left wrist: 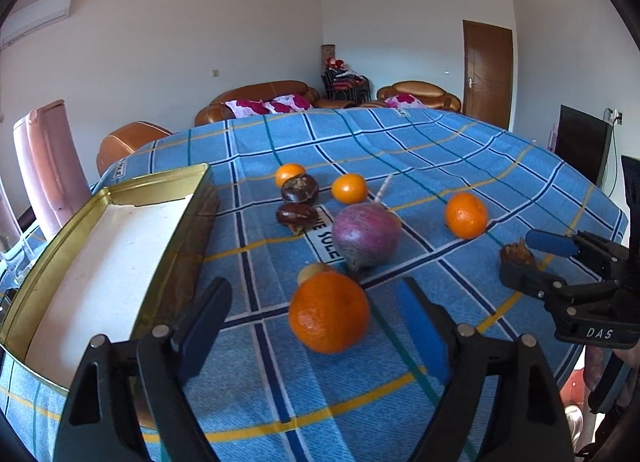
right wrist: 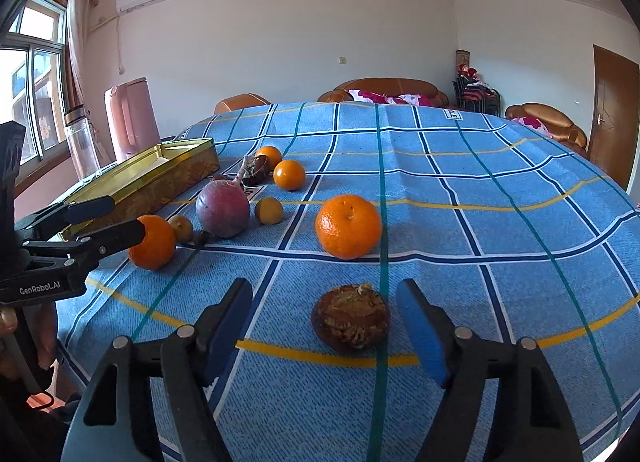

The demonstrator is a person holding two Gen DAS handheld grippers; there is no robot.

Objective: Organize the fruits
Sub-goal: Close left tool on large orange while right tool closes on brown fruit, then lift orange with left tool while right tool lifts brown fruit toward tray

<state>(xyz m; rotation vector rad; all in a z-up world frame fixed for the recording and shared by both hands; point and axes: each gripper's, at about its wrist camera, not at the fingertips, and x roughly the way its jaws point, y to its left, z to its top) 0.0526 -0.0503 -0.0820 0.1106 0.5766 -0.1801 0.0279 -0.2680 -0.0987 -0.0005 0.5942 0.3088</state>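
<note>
Fruit is seen scattered over a bench covered by a blue checked cloth. The left gripper is held low over the cloth with its fingers spread on either side of an orange, the pads not touching it. A small tan fruit lies just behind that orange, with a purple turnip beyond. The right gripper is likewise held with its fingers apart around a brown, rough-skinned fruit, no contact being visible. Another orange rests farther back on the cloth. A gold tin tray stands at the left edge of the bench, its white floor bare. Two more oranges and two dark brown fruits are grouped near the tray's far corner.
</note>
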